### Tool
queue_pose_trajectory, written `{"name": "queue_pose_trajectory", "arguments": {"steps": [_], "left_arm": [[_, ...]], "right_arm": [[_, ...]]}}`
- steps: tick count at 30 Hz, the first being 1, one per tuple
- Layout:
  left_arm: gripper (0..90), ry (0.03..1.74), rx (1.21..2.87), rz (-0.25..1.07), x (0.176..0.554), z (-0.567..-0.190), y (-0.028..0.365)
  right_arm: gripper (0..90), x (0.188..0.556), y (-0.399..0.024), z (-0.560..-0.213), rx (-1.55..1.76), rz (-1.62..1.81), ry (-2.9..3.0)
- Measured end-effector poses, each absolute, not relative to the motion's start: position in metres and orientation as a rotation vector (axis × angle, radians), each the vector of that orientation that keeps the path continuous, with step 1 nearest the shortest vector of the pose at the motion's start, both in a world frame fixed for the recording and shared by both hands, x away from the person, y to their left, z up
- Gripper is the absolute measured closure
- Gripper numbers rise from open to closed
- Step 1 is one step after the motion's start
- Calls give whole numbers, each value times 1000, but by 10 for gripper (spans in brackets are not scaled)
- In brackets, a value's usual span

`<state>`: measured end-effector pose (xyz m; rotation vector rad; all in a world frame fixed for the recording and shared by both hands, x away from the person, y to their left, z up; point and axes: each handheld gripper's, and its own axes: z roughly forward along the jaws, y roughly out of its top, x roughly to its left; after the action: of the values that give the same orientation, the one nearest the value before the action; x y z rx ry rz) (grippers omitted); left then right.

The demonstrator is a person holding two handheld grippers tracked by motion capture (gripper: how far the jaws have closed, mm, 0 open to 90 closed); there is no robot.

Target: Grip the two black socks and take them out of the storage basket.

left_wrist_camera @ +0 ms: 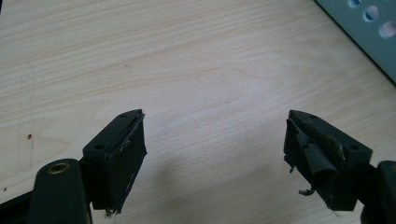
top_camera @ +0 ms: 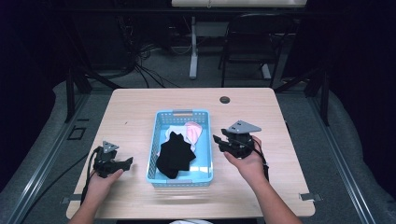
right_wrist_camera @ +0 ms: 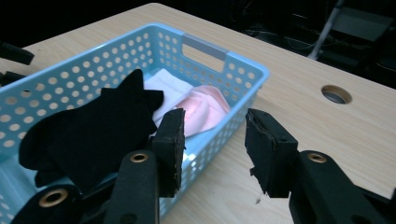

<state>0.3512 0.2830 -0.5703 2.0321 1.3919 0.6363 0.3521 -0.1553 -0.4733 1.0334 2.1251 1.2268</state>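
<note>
A light blue perforated basket [top_camera: 159,122] sits in the middle of the wooden table [top_camera: 135,107]. Inside it lie a black cloth [top_camera: 175,155], a pink cloth [top_camera: 193,131] and a white cloth [top_camera: 173,132]. My right gripper [top_camera: 215,141] hovers just right of the basket, open, nothing between its jaws. In the right gripper view the right gripper [right_wrist_camera: 212,144] looks over the basket's rim [right_wrist_camera: 224,60] at the black cloth [right_wrist_camera: 93,133] and pink cloth [right_wrist_camera: 205,109]. My left gripper [top_camera: 127,163] rests low at the table's left, open and empty, seen as [left_wrist_camera: 215,154] over bare wood.
A round cable hole [top_camera: 224,100] lies near the table's far edge. A black chair [top_camera: 252,42] and a white desk leg [top_camera: 193,46] stand beyond the table. The basket's corner [left_wrist_camera: 369,32] shows at the upper right of the left gripper view.
</note>
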Motion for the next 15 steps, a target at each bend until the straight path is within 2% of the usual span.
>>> {"name": "queue_pose_trajectory", "arguments": {"steps": [15], "left_arm": [[208, 1389, 2027, 638, 352, -570, 284]], "right_arm": [[600, 372, -116, -465, 1008, 1245, 2251]]}}
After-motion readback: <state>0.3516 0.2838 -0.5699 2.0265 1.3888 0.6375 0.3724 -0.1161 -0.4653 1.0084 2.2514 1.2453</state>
